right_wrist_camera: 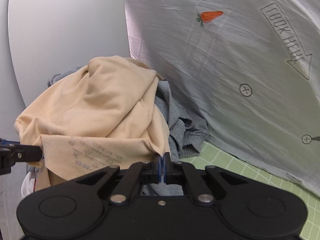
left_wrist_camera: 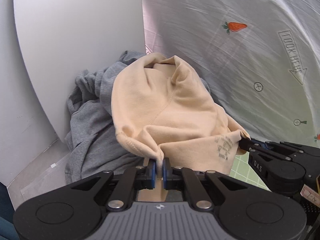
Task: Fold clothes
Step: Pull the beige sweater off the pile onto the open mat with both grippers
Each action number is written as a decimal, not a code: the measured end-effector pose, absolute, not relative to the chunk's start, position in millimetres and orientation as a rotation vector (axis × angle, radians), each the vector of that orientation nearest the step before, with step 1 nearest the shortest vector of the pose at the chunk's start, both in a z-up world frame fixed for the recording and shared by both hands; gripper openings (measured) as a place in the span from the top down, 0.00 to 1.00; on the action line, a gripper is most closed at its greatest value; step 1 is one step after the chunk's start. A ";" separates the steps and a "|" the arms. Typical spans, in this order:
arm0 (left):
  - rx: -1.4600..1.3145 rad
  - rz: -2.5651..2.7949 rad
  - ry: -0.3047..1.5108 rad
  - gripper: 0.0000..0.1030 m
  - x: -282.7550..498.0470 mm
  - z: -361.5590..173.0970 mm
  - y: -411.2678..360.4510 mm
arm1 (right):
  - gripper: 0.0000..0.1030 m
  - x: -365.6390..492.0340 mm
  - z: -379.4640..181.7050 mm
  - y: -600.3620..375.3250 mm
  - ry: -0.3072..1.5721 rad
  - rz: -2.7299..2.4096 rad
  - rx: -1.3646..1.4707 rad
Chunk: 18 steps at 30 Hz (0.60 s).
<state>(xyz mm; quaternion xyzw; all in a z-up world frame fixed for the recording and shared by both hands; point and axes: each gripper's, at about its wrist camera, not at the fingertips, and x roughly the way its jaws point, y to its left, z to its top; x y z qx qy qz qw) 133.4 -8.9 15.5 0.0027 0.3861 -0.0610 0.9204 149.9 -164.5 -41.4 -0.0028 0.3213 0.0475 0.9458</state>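
Grey clothes (left_wrist_camera: 90,124) are heaped against the wall (left_wrist_camera: 60,40). On them lies the beige shirt (left_wrist_camera: 160,104). My left gripper (left_wrist_camera: 159,168) pinches its hem; my right gripper (right_wrist_camera: 162,165) clamps another edge, beside the sheet (right_wrist_camera: 230,60).

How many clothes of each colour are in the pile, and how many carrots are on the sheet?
Beige garment: 1
Grey clothes: at least 1, too bunched to separate
Whole carrots on the sheet: 1
Total: at least 3
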 end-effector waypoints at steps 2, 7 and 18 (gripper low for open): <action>0.026 -0.168 0.775 0.93 114.2 20.9 -23.4 | 0.98 128.8 -37.4 -181.5 0.647 0.058 0.027; 0.045 -0.256 0.762 0.94 65.3 29.8 -57.6 | 0.98 64.5 -38.1 -227.3 0.649 -0.029 0.089; 0.067 -0.449 0.892 0.94 -84.1 12.6 -155.7 | 0.98 -121.2 -60.0 -356.6 0.773 -0.196 0.156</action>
